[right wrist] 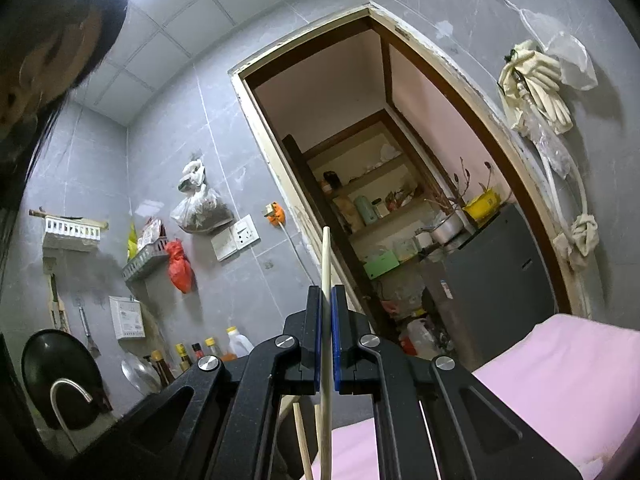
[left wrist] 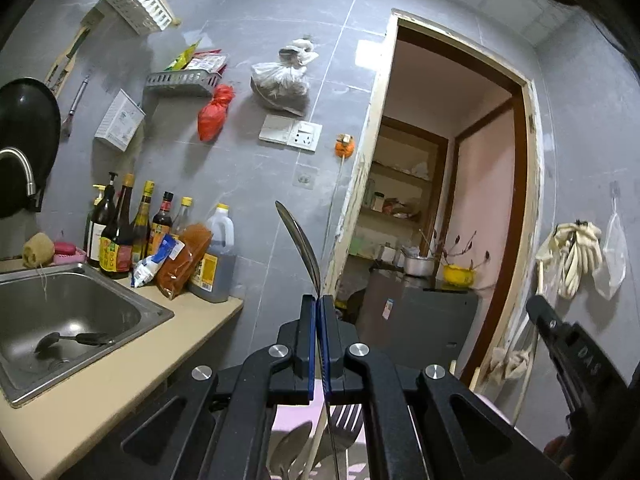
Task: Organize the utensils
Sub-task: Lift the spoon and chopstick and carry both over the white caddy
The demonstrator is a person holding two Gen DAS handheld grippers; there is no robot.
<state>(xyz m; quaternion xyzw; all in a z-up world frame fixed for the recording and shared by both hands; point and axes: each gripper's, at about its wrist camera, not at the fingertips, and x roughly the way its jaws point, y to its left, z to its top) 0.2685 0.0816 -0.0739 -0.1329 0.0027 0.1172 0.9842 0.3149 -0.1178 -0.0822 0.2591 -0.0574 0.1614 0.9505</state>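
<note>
Left wrist view: left gripper point(left wrist: 319, 300) clenched on spoon point(left wrist: 299, 240), bowl upright | right gripper point(right wrist: 327, 292) clamps chopstick point(right wrist: 326, 256) above pink cloth point(right wrist: 560, 376) | risk: thin handles pivot or slip between pads, dropping among utensils below

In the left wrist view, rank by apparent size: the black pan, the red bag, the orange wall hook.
1. black pan
2. red bag
3. orange wall hook
All hang on one wall; the pan, cropped, is nearer.
</note>
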